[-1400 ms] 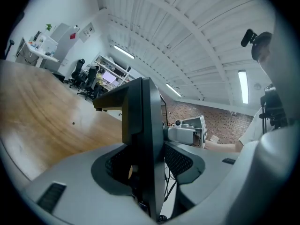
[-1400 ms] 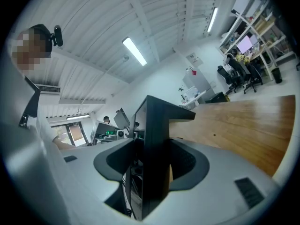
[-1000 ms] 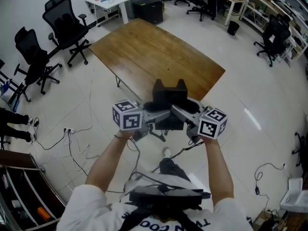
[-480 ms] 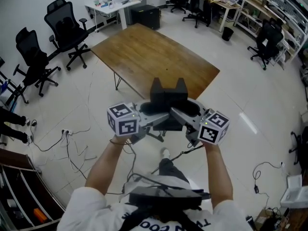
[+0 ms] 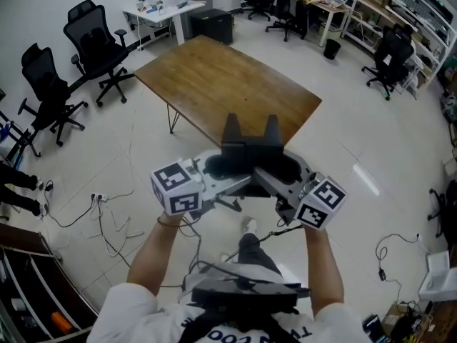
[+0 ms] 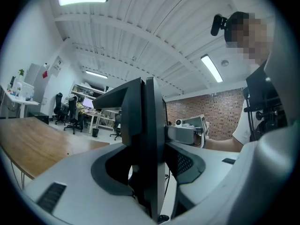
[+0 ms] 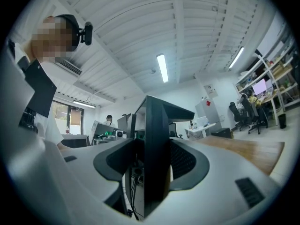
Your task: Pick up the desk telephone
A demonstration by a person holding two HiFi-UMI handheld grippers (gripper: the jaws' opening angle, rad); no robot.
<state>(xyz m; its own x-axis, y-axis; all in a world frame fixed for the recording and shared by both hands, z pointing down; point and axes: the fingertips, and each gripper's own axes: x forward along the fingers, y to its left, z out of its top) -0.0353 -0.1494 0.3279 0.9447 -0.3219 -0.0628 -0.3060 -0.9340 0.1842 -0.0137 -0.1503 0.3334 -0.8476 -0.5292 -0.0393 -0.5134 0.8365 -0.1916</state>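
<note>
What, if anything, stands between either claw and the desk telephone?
Nothing visible does. The left claw and the right claw are each shut on the telephone, holding it up in the air near the wooden table.

The desk telephone (image 5: 248, 147) is black. The left gripper (image 5: 226, 168) and right gripper (image 5: 280, 168) are pale grey with dark grey recesses, and each bears a white cube (image 5: 175, 189) printed with black square markers. The table (image 5: 228, 77) is warm brown wood with streaked grain. The floor (image 5: 371, 141) is glossy white, the office chairs (image 5: 93, 38) are black, and the brick wall (image 6: 206, 104) is reddish-brown.
</note>
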